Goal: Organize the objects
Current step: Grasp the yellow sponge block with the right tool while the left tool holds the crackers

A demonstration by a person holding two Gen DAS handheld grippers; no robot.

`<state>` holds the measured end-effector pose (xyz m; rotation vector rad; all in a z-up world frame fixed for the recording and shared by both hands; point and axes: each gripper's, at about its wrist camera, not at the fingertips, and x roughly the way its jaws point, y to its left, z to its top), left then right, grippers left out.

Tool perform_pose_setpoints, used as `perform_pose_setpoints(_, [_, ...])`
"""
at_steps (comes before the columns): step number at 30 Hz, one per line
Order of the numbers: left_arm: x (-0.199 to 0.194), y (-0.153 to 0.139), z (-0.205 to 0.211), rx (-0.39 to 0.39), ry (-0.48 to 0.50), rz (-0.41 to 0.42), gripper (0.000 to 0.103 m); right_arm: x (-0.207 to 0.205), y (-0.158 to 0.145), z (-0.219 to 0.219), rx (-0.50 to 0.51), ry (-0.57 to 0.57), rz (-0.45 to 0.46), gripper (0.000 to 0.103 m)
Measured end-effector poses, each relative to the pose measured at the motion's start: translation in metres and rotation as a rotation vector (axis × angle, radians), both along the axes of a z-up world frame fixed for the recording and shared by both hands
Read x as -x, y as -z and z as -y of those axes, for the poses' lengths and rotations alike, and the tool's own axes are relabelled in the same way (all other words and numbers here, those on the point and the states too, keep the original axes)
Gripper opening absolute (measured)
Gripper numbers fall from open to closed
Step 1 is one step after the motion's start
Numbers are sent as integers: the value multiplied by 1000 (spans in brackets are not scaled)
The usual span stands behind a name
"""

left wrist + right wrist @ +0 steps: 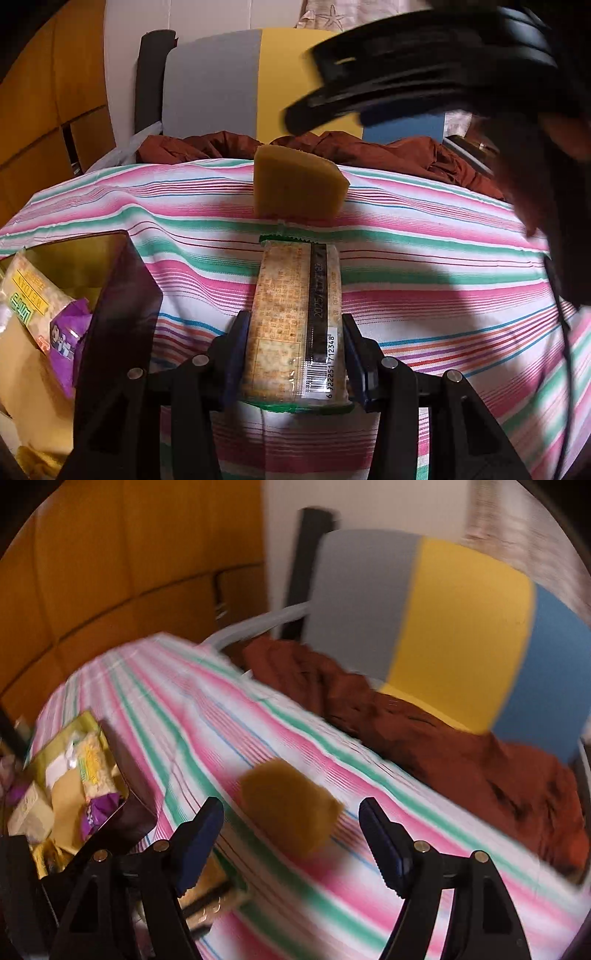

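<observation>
My left gripper is shut on a long cracker packet, and its blue pads press the packet's two sides low over the striped tablecloth. Just beyond the packet's far end a yellow sponge sits on the cloth. My right gripper is open above that sponge, which shows between the spread fingers without touching them. In the left wrist view the right gripper's black fingers are a blur at the upper right. Part of the packet shows behind the right gripper's left finger.
A dark purple box holding several snack packets stands on the cloth at the left, box. A rust-brown jacket lies along the far table edge before a grey, yellow and blue chair. Wooden cabinets stand on the left.
</observation>
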<state>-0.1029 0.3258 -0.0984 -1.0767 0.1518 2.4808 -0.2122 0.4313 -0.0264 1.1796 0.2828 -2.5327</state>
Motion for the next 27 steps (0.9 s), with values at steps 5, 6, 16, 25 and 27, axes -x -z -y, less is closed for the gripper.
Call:
perform_pose_setpoints(5, [1, 1, 4, -30, 1, 8, 48, 29, 24, 18, -57, -97, 92, 77])
perform_pose_setpoints(6, [1, 1, 5, -32, 2, 8, 48, 32, 31, 19, -68, -96, 106, 75])
perform_pose_setpoints(16, [3, 2, 4, -26, 2, 3, 48, 8, 39, -24, 184, 157, 19, 57])
perform_pose_setpoints(25, [2, 4, 0, 19, 4, -14, 49, -96, 26, -80, 413, 443, -97, 55])
perform_pose_setpoints(27, [1, 6, 0, 21, 4, -15, 49, -126, 26, -88, 464, 495, -109, 55])
